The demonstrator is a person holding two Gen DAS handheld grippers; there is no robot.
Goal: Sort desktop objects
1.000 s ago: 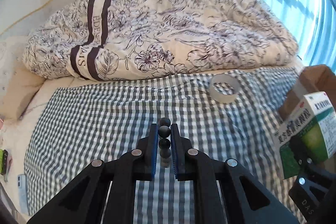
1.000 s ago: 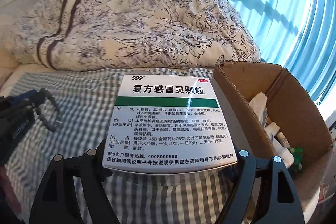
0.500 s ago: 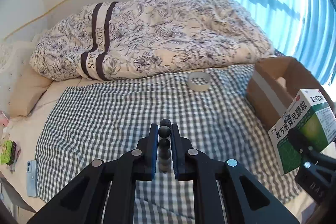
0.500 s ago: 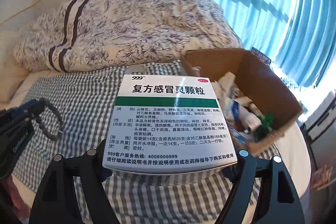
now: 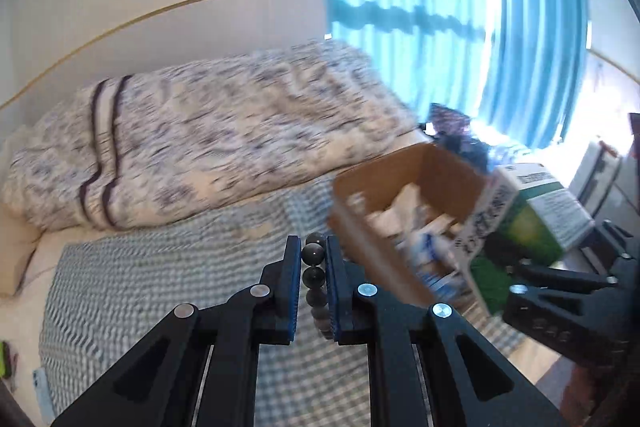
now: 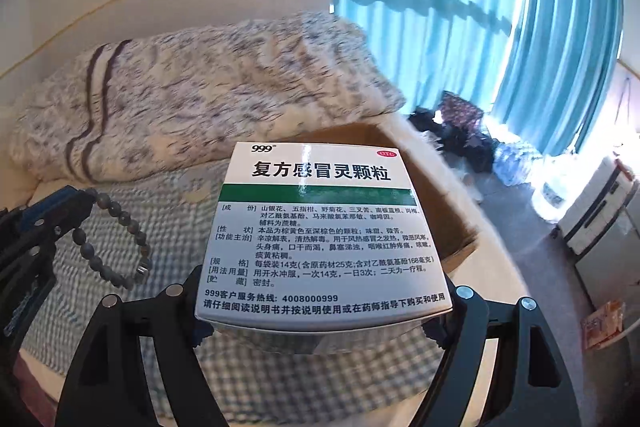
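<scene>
Your left claw (image 5: 313,259) is pinched narrow on a dark bead bracelet (image 5: 314,277); beads sit stacked btwn the two blue-padded fingers, and in the right wrist view the rest of the loop (image 6: 114,241) hangs free below the claw, above the checked sheet (image 5: 160,267). Your right claw (image 6: 324,311) is spread wide w/ a white-and-green medicine box (image 6: 326,227) clamped btwn its fingers, printed face up toward the cam. In the left wrist view that box (image 5: 520,223) sits tilted in the air at the far side of the cardboard box (image 5: 400,167), just beside its rim. The cardboard box rests on the bed near the right edge, open-topped, w/ white packets (image 5: 408,219) inside. A floral duvet (image 5: 208,131) is bunched along the bed's far edge; blue curtains (image 5: 460,19) behind. Bkgd is motion-blurred.
</scene>
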